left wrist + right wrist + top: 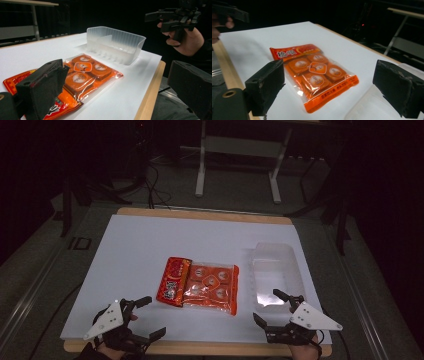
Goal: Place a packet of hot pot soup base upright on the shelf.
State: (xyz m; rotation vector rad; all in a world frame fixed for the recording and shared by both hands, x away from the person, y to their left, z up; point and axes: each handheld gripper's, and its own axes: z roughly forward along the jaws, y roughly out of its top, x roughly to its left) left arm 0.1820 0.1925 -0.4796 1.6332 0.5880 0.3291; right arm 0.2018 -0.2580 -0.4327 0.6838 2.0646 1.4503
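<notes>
**Mia:** Start with the grabbers. What are they doing?

**Ben:** The left gripper (150, 317) sits near the front edge of the table (200, 215), and its black jaws are wide apart with nothing in them. The right gripper (274, 307) is at the other front corner. Its jaws are wide apart too, and empty.

**Mia:** So where is the snack?

**Ben:** The orange snack bag (200, 285) lies flat on the white sheet (150, 245), between the two grippers and a bit farther in. Neither one touches it. Just beside it, on the right, is the clear plastic bin (277, 270). It looks empty.

**Mia:** Is the job done?

**Ben:** No. I think the bag should go into the bin, and nothing has been picked up yet. Grabbing, lifting and dropping it in are all left.

**Mia:** Do the cameras show different things?

**Ben:** Yes. The left gripper view shows the bin's tall ribbed wall (117, 46) from the side, and the other hand (186, 41) holding its gripper up. The right gripper view shows the round cakes inside the bag (318, 72) up close. The high view shows the dark floor and a metal stand (240, 155) behind the table.
</notes>
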